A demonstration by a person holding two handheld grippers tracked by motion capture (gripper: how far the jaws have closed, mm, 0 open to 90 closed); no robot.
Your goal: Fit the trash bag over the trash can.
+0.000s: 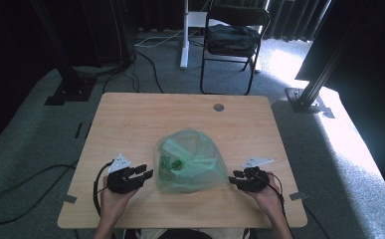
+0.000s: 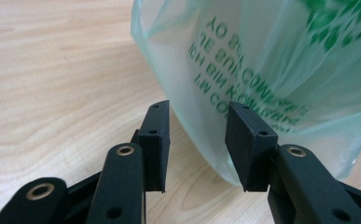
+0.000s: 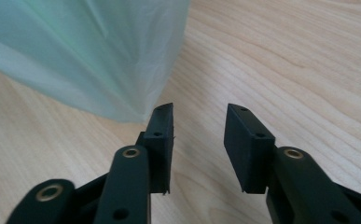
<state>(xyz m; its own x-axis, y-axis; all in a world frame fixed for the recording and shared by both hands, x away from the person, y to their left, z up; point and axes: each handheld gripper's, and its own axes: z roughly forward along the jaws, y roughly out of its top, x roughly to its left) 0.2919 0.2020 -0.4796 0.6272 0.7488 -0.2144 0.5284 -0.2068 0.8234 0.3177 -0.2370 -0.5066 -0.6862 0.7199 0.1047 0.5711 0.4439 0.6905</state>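
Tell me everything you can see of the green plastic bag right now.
The green plastic bag is thin, translucent film with darker green print on its side. It stands puffed up and crumpled on the wooden table, near the front middle, mouth loosely open upward. The left gripper and right gripper flank it, both open; neither pinches the film.

Translucent green plastic bag [image 1: 190, 162], puffed up, green print, table's near middle
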